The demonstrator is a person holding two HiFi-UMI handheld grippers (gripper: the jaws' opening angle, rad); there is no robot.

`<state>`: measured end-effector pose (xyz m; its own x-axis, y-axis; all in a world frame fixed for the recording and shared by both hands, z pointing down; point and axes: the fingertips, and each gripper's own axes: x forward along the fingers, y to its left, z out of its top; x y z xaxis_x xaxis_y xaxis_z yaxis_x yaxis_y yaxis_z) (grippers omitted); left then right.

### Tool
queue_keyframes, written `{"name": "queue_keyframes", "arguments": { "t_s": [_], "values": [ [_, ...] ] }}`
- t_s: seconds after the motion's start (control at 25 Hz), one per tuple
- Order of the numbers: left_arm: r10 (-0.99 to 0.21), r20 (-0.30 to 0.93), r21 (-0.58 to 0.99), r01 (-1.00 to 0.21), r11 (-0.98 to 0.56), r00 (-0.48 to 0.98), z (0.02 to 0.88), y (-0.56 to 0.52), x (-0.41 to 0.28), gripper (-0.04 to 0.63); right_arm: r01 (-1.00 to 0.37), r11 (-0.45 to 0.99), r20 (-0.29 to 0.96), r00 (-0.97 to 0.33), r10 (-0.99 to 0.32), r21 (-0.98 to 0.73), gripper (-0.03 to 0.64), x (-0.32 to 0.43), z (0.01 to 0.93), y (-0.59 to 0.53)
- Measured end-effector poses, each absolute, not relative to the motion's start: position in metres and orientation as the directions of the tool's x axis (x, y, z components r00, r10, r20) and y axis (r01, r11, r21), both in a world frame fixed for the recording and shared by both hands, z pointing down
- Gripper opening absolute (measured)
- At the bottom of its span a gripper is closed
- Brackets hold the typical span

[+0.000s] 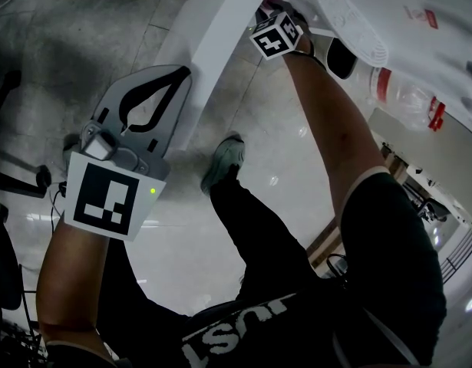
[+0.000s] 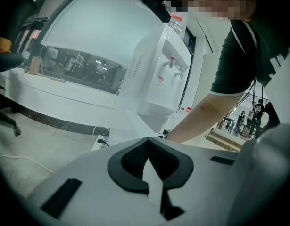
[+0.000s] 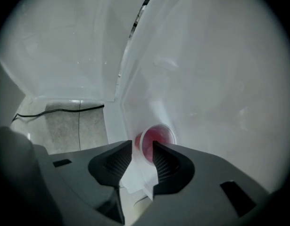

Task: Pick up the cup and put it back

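While the head view looks down, the left gripper (image 1: 179,75) hangs over the floor (image 1: 282,129), well apart from the white dispenser (image 1: 220,21), and the right gripper (image 1: 271,12) reaches in against that dispenser, its marker cube (image 1: 275,35) facing the camera.

From the left gripper view, the jaws meet at their tips with nothing between them. The dispenser (image 2: 154,79) stands ahead with a clear bottle (image 2: 177,25) on top.

Along the right gripper (image 3: 142,145), the jaws stand narrowly apart. The red cup (image 3: 156,138) sits between their tips against the dispenser's white wall, mouth toward the camera; no firm pinch shows. A black cable (image 3: 60,109) lies on the floor beside the dispenser.
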<state>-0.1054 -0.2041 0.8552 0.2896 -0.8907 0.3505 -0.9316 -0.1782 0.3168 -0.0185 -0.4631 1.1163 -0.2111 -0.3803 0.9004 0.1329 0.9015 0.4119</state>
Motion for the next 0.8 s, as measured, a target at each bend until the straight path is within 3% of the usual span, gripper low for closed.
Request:
{"name": "queue_keyframes", "arguments": {
  "t_s": [0.04,0.12,0.44,0.6,0.8],
  "values": [
    [-0.89,0.353,0.315,-0.932,-0.176,0.288,0.855,-0.204,-0.105,0.008,0.128,0.903,0.901,-0.214,-0.378,0.409,0.158,-0.018,1.114,-0.462],
    [-0.89,0.356,0.313,-0.934,-0.174,0.285,0.854,-0.204,-0.105,0.008,0.122,0.904,0.899,-0.225,-0.376,0.409,0.176,-0.019,1.107,-0.46],
    [-0.897,0.371,0.294,-0.947,-0.129,0.238,0.812,-0.179,-0.109,0.008,-0.016,0.944,0.907,-0.272,-0.321,0.33,0.178,0.004,1.036,-0.402],
    [-0.89,0.39,0.277,-0.952,-0.132,0.237,0.764,-0.153,-0.105,0.008,-0.079,0.971,0.922,-0.305,-0.24,0.227,0.165,0.026,0.961,-0.339],
    [-0.894,0.384,0.292,-0.949,-0.119,0.231,0.666,-0.13,-0.095,0.008,-0.14,0.988,0.909,-0.4,-0.119,0.068,0.101,0.058,0.816,-0.25]
  ]
}}
